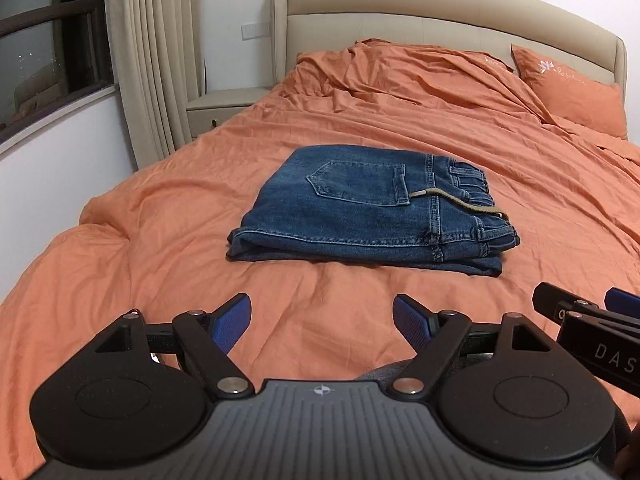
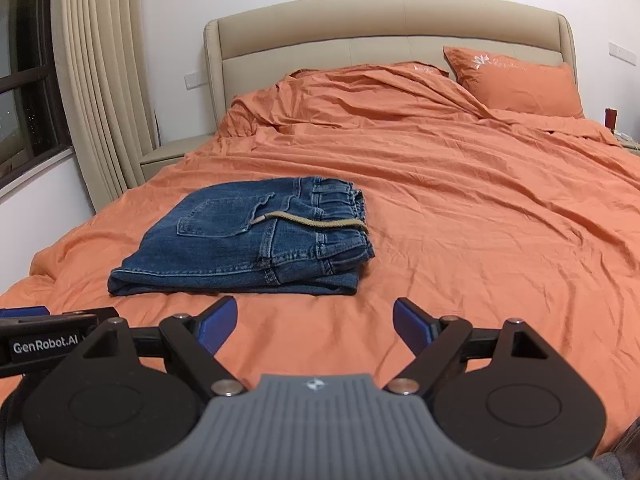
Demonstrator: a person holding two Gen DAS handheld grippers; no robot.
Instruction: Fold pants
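Observation:
A pair of blue jeans (image 1: 360, 208) lies folded into a flat rectangle on the orange bed cover (image 1: 200, 200), back pocket up, waistband to the right, a tan drawstring (image 1: 460, 200) across it. In the right wrist view the jeans (image 2: 248, 240) lie ahead and to the left. My left gripper (image 1: 322, 320) is open and empty, held back from the jeans' near edge. My right gripper (image 2: 314, 320) is open and empty, also short of the jeans; it shows at the right edge of the left wrist view (image 1: 592, 320).
The bed has a beige headboard (image 1: 420, 12), a rumpled orange duvet (image 1: 400, 76) and a pillow (image 1: 572, 88) at the far end. A nightstand (image 1: 224, 108), a curtain (image 1: 152, 60) and a window (image 1: 48, 40) stand to the left.

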